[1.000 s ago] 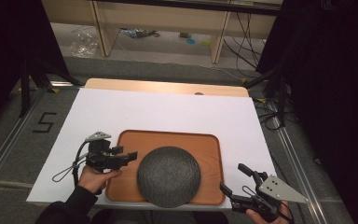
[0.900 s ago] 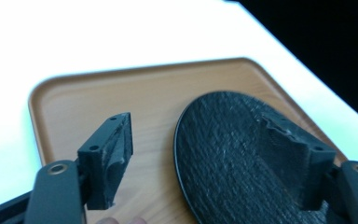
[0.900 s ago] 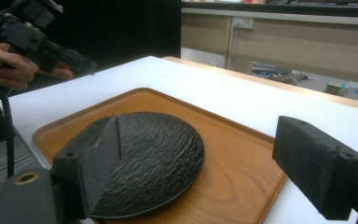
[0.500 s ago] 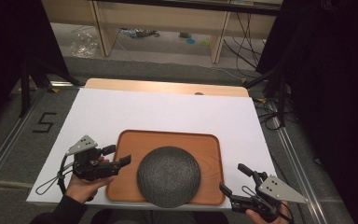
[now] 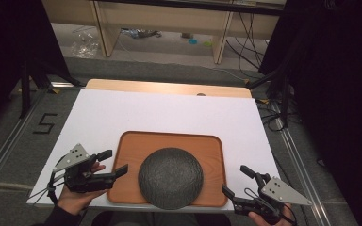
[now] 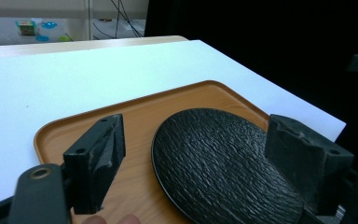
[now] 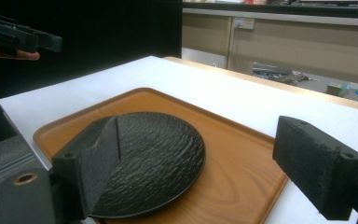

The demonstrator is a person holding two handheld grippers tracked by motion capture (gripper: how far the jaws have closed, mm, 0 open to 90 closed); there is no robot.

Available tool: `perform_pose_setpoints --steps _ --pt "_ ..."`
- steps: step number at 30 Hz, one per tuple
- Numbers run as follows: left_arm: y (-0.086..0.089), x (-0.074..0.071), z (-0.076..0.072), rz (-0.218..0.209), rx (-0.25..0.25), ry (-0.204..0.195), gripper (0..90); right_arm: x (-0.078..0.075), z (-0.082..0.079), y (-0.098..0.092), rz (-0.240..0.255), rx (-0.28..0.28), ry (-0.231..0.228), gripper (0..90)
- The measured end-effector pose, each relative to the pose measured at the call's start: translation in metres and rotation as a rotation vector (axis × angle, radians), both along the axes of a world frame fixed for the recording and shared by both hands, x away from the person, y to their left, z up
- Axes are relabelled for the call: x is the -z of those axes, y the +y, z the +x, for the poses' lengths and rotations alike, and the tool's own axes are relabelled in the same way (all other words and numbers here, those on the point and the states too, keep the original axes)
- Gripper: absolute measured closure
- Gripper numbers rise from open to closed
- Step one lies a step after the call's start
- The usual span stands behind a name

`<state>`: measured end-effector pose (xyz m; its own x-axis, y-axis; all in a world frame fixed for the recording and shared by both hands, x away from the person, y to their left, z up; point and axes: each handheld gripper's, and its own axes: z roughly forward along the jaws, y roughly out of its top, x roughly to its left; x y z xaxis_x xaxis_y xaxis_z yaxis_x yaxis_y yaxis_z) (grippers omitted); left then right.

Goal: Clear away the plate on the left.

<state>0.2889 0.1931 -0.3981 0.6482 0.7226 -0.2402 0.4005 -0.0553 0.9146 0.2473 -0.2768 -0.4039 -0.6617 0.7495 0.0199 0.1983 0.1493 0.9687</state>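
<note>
**Surroundings Beyond the Work**

A white board (image 5: 169,113) spread ahead of the left tongs (image 5: 115,161) and the right tongs (image 5: 234,179). A floor mark "5" (image 5: 45,123) lay left of the left tongs. Cables (image 5: 245,33) and a plastic bag (image 5: 84,47) lay well beyond both.

Looks like a lab / recording bay, not a home. White board (image 5: 169,117) laid over a wooden table (image 5: 169,88), black curtains (image 5: 339,94) hung on both sides, loose cables (image 5: 245,37) trailing on a grey floor (image 5: 169,66). A "5" (image 5: 44,123) is taped on the floor beside a metal rail (image 5: 9,146). Plain wooden bench legs (image 5: 221,35) behind, with odd clutter under them.
</note>
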Motion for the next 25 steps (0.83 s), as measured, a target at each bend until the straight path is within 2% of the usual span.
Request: perform_pose_setpoints --steps 1,2,3,4,9,12,14,19,23,25 --pt "0.001 0.000 -0.001 0.006 0.001 -0.001 19.7 0.000 0.000 0.000 0.007 -0.009 0.003 16.1" --pt "0.002 0.001 -0.003 0.017 0.001 -0.002 19.7 -0.001 0.000 -0.001 -0.009 -0.016 0.013 16.1" --pt "0.003 0.001 -0.004 0.027 -0.003 -0.008 19.7 0.000 0.001 -0.001 -0.011 -0.024 -0.007 16.1" --pt "0.005 0.001 -0.007 0.050 -0.016 -0.022 19.6 0.000 0.001 -0.001 -0.011 -0.022 -0.004 16.1" --pt "0.011 0.002 -0.014 0.050 -0.031 -0.024 19.8 0.000 0.001 0.000 -0.013 -0.026 -0.006 16.1" --pt "0.012 0.004 -0.017 0.035 -0.028 -0.017 19.7 0.000 0.001 0.000 -0.013 -0.027 -0.006 16.1" --pt "0.012 0.004 -0.019 0.051 -0.030 -0.015 19.8 0.000 0.001 0.000 -0.012 -0.022 -0.009 16.0" --pt "0.011 0.006 -0.017 0.053 -0.029 -0.002 19.8 0.001 0.002 0.001 -0.011 -0.020 -0.011 16.0" --pt "0.010 0.007 -0.016 0.061 -0.026 0.002 19.8 0.000 -0.001 0.001 -0.009 -0.007 0.022 16.0" --pt "0.009 0.008 -0.015 0.065 -0.023 0.004 19.8 0.000 -0.001 0.001 -0.009 -0.008 0.022 16.0"
